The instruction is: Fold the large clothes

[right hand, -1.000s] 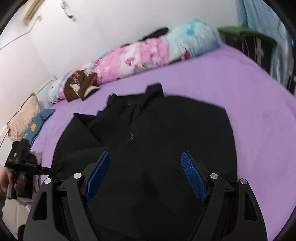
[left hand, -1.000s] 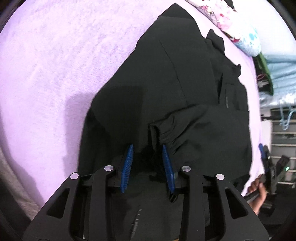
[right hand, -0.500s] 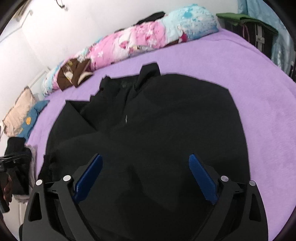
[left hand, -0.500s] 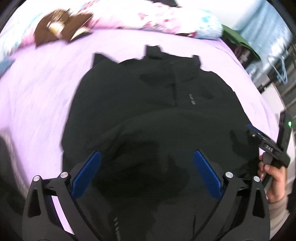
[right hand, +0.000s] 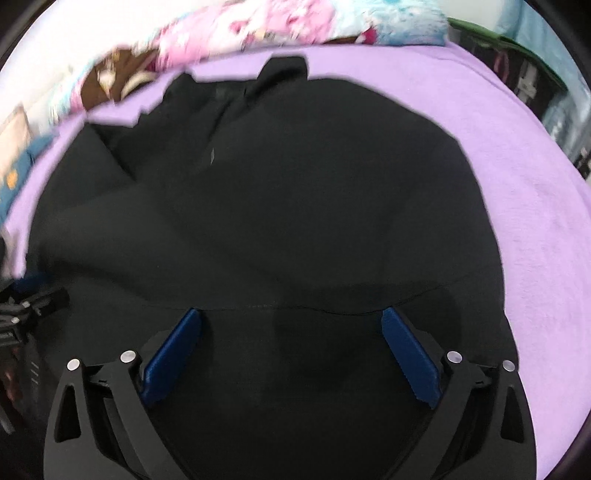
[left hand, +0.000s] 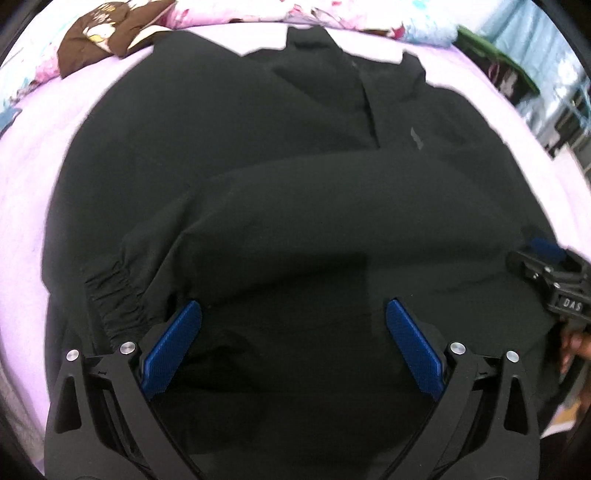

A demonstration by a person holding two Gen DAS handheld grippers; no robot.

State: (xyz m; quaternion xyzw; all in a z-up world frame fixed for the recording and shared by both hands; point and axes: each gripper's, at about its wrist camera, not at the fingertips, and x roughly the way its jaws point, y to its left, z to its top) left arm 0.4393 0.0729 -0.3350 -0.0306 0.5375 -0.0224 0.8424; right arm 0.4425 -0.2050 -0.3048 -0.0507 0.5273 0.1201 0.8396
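Observation:
A large black jacket [left hand: 266, 155] lies spread on the purple bed [left hand: 26, 173], collar towards the far side. One sleeve [left hand: 295, 221] lies folded across its body, with the elastic cuff [left hand: 110, 295] at the near left. My left gripper [left hand: 293, 314] is open and empty, low over the jacket's near part. My right gripper [right hand: 291, 321] is open and empty over the jacket [right hand: 295, 184] near its lower hem; it also shows at the right edge of the left wrist view [left hand: 546, 258].
A pink and blue floral quilt [right hand: 258, 33] and a brown patterned cloth [left hand: 107, 29] lie along the far side of the bed [right hand: 524, 177]. Dark and green items [right hand: 517, 70] stand beyond the bed's right side.
My left gripper opened, let go of the sleeve cuff and swung round to face the collar. Both grippers moved in lower over the jacket.

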